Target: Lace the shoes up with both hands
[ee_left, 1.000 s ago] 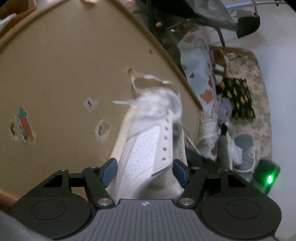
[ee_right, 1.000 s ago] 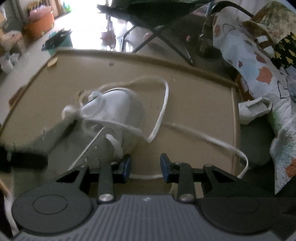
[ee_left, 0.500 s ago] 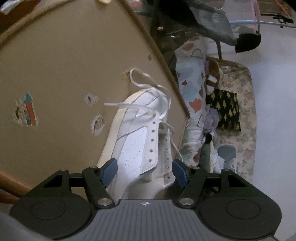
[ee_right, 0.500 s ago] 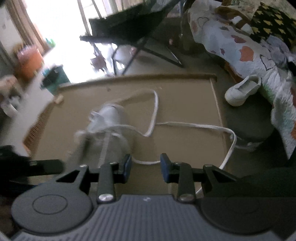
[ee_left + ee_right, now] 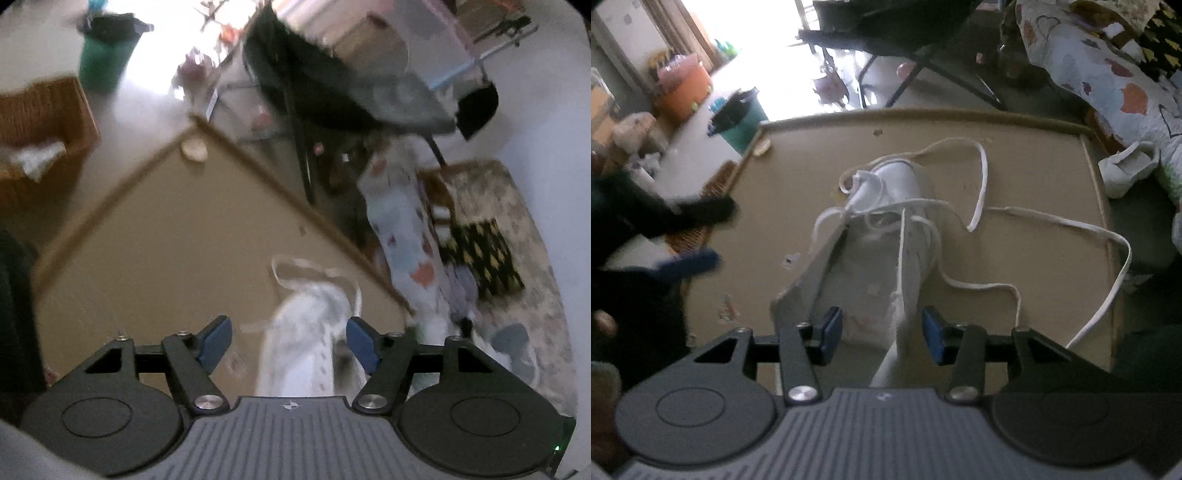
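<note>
The shoe lies on the board, long axis running straight away from the right gripper, heel end nearest its fingers — toe farthest. Right jaws are opening, part-wide; a lace strand runs between them, unpressed. The left gripper hovers wide and opening, the shoe beyond its gap, nothing gripped. Right looks nearer the lace.

White shoe lies on my tan table, toe far; loose white lace trails right.
</note>
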A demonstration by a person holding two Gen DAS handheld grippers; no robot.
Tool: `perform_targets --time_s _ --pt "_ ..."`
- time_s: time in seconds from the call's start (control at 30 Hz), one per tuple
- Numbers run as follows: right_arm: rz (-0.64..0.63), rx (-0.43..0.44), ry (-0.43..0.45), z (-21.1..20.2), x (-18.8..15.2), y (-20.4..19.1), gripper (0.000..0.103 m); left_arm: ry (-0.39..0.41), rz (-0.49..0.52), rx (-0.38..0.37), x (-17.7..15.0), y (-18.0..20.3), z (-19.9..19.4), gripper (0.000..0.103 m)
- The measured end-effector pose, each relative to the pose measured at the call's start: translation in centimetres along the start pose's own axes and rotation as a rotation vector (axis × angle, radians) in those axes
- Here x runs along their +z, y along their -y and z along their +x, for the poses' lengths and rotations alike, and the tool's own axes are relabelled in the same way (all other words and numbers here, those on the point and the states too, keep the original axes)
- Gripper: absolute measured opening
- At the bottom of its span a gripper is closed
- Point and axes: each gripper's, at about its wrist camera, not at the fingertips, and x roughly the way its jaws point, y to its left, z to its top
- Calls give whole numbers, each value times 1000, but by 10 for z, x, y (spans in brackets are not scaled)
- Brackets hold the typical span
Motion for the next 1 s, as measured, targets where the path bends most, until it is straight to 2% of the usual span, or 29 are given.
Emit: perform_targets --time_s 0.17,0.3,0.37,0.43,0.53,0.6,0.73,0.8,1.0 --pt "-7 -43 -48 17 -1 -8 47 -27 -24 45 8 -9 7 70" --pt "-17 -60 -46 23 -5 -10 48 -123 -21 84 16 -14 20 70" --pt "-17 -68 -41 24 -7 -9 53 -168 -6 109 21 -17 26 70" --pt "-15 -78 -32 25 -9 -7 61 -192 1 118 25 -23 29 70" --pt "0 -76 -22 28 -11 -3 65 -167 -4 106 28 -32 30 70" --pt "11 -75 -19 29 -11 0 69 -158 53 129 24 -31 32 70" --pt "29 -68 -12 30 -13 5 74 -17 93 111 23 -24 17 70" --pt "37 -63 -9 31 -14 8 76 -16 31 98 28 -28 15 70" --pt "54 -48 0 33 -17 13 80 -102 -233 -3 39 -54 32 65"
